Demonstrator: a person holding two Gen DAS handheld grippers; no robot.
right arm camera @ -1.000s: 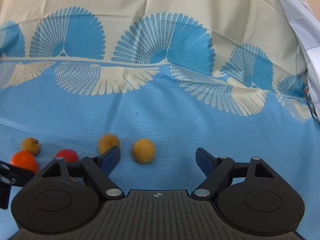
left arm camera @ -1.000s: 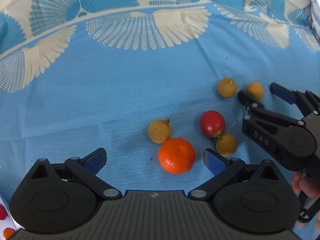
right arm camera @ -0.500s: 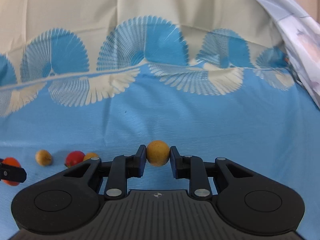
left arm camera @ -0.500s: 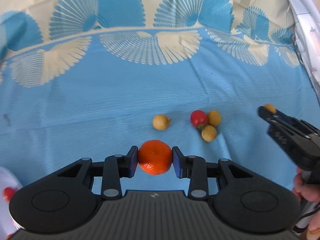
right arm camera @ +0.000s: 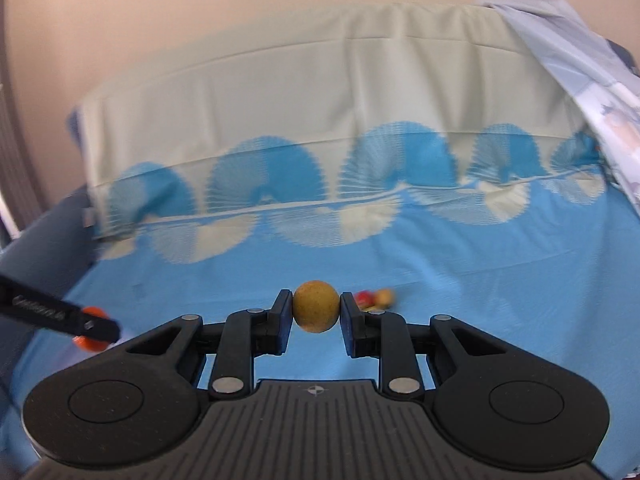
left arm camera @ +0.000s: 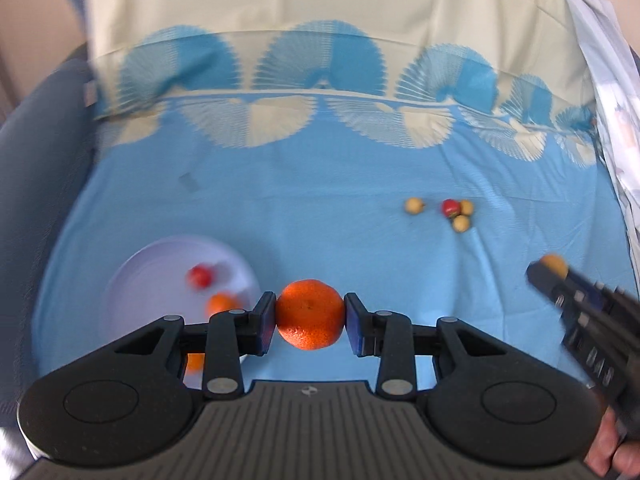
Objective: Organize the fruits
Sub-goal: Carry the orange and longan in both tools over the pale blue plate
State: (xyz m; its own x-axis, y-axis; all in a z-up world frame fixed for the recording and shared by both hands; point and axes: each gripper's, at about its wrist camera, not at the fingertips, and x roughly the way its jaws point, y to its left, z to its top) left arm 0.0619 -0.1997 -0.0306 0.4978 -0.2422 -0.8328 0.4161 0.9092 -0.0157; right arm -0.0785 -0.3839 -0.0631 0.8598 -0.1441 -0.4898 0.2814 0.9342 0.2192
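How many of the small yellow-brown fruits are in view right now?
4. One is held in the right tongs. Three lie on the blue cloth: one alone, and two beside the red fruit. The tongs may hide others.

A round orange mandarin [left arm camera: 310,314] and a small yellow-brown longan [right arm camera: 315,306] are held aloft; three longans and a red tomato [left arm camera: 451,207] lie clustered, well apart from the white plate [left arm camera: 132,280].

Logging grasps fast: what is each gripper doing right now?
Left gripper: closed on the orange tangerine.
Right gripper: closed on a small yellow-brown fruit.
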